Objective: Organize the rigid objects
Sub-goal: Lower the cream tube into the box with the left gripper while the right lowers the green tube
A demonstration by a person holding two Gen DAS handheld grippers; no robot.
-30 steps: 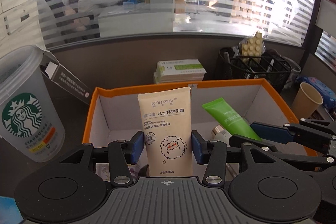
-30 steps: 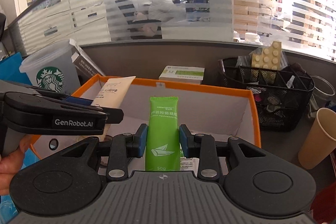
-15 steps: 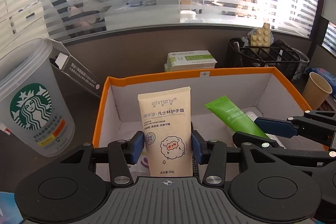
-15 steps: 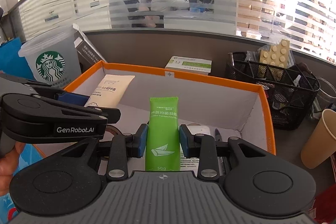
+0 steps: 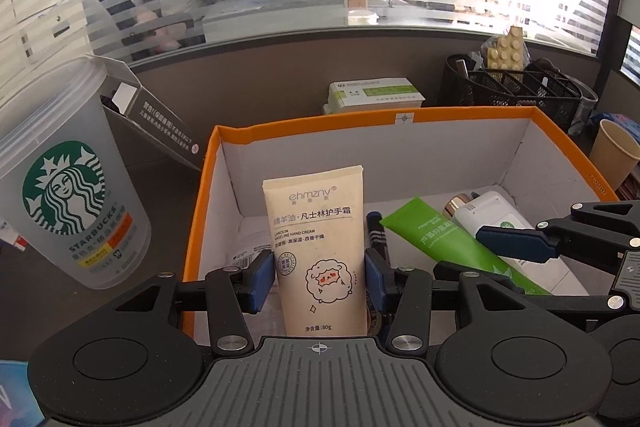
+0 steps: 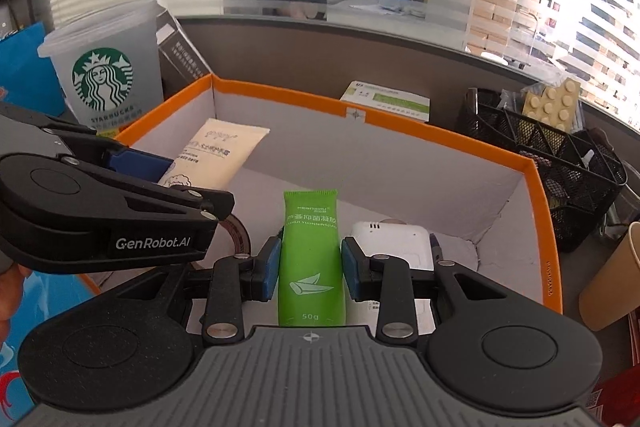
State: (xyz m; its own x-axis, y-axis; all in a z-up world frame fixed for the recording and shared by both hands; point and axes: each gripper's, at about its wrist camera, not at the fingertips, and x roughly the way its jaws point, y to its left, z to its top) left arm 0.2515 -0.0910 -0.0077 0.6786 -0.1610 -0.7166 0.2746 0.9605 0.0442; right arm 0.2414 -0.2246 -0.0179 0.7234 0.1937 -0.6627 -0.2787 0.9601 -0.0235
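Left gripper (image 5: 319,281) jaws clamp the cream hand-cream tube (image 5: 318,247); right gripper (image 6: 308,265) jaws clamp the green gel tube (image 6: 311,259). Lower both tubes flat into the orange-rimmed cardboard box (image 5: 304,121), clear of the white device (image 6: 394,239).

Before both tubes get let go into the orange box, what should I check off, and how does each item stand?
1. Left gripper clamped on the cream tube: ok.
2. Right gripper clamped on the green tube: ok.
3. Both tubes over the orange box, inside its walls: ok.
4. Bare floor under the green tube: not ok, a white device lies just beside it.
5. Bare floor under the cream tube: cannot tell, the tube hides it.
6. Grippers apart from each other: ok.
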